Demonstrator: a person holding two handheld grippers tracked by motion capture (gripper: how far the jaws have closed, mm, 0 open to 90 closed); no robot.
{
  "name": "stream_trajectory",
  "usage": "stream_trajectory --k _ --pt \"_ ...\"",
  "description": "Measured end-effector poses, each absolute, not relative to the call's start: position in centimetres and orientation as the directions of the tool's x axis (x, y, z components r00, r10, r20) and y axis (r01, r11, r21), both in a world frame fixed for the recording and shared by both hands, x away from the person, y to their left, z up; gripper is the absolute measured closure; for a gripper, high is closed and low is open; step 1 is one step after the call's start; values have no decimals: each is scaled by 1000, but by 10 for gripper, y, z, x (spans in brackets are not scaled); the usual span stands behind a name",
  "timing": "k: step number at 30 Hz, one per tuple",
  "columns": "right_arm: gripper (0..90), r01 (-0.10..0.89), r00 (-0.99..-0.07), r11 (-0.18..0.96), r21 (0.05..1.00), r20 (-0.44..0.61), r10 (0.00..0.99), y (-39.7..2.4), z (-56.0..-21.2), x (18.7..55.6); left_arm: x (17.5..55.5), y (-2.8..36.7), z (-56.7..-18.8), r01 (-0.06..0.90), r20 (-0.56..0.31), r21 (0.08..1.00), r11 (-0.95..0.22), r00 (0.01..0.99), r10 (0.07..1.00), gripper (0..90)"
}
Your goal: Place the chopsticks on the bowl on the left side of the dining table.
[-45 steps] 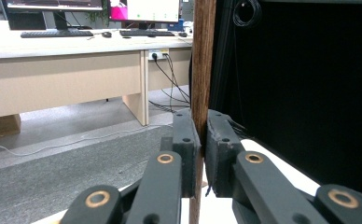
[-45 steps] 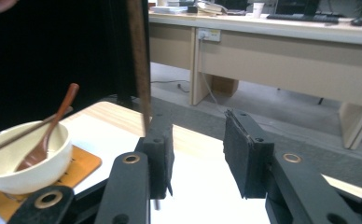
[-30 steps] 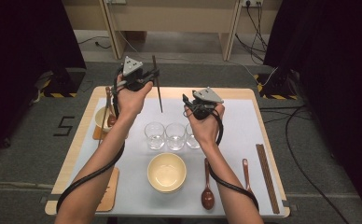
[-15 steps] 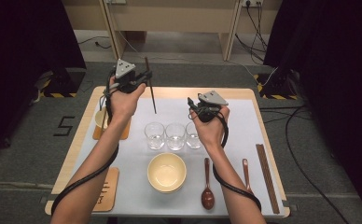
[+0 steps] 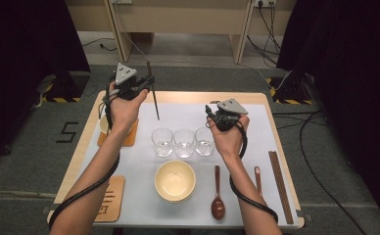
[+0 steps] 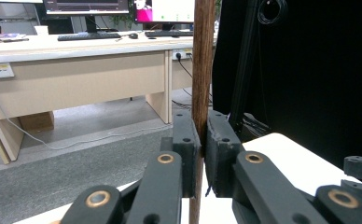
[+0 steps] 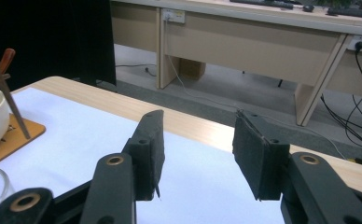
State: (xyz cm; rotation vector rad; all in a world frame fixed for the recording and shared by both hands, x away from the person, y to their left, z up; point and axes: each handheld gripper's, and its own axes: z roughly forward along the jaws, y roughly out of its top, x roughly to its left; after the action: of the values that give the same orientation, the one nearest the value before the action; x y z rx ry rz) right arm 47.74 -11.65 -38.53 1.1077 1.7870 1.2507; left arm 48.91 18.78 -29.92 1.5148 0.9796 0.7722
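One chopstick (image 5: 152, 91), three glasses (image 5: 183, 142)

A large dark figure 5 (image 5: 68, 132) is marked on the grey floor left of the table. The near-left wooden coaster (image 5: 110, 199) bears dark line marks, too small to read.

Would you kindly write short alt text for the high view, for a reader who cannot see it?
A person's left gripper holds a dark chopstick upright above a white-covered table, while the right gripper hovers open behind three empty glasses. Nearer the person lie a cream bowl and a brown spoon.
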Motion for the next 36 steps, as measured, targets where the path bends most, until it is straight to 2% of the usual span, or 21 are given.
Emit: stream_trajectory --k 14,36 --pt "528 275 -366 167 947 -57 929 -140 -393 472 478 197 -298 167 -28 985 -48 429 903 830" --pt "524 258 -356 162 952 -62 932 -163 -398 463 459 221 -301 175 -22 983 -50 388 921 830"
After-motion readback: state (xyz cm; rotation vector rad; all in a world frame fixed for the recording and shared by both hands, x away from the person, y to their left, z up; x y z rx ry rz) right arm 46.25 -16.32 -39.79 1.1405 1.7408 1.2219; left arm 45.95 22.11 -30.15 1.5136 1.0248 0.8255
